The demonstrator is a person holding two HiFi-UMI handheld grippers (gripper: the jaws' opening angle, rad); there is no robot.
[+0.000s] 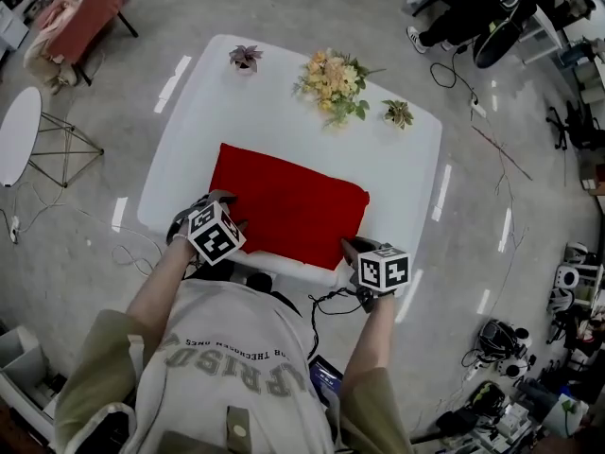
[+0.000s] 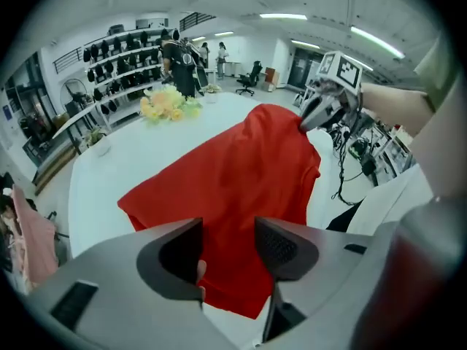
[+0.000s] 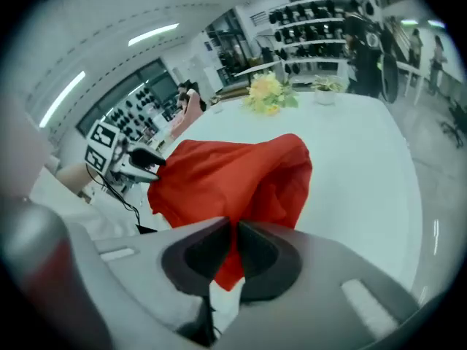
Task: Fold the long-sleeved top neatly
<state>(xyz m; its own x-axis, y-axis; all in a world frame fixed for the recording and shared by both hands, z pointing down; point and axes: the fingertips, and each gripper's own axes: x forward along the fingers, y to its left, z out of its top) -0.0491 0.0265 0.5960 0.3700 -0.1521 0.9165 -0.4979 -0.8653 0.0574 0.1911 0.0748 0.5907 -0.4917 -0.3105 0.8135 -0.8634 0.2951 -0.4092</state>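
Item: red top (image 1: pixel 288 208), part-folded, on white table (image 1: pixel 397 159) by near edge. We clamp right gripper (image 3: pixel 235 250) on its raised near corner, likely to carry the next fold. Left gripper (image 2: pixel 228 250) has jaws apart over the cloth and grips nothing.

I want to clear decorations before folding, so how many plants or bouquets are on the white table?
3. A small purplish plant near the far left corner, a yellow bouquet along the far edge, a small green plant to its right. Nothing seems to hide another.
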